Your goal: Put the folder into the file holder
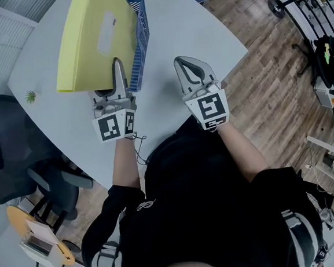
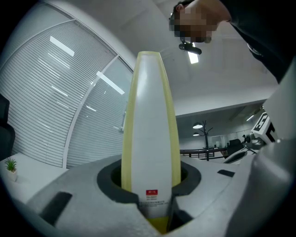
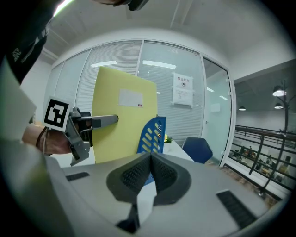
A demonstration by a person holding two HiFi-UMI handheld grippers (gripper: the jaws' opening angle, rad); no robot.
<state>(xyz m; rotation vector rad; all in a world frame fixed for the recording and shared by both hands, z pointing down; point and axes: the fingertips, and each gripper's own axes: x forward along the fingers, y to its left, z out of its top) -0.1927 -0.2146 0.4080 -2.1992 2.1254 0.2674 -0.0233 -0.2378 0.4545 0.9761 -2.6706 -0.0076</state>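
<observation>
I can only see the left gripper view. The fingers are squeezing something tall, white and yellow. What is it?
Observer: It's a yellow folder. The head view shows its whole flat side standing upright, with the left gripper clamped on its near edge.
Operator: Where's the thing it goes in?
Observer: The blue file holder stands on the white table, just right of the folder in the head view.
Operator: What's the other gripper doing?
Observer: The right gripper is shut on nothing, off to the holder's right.
</observation>
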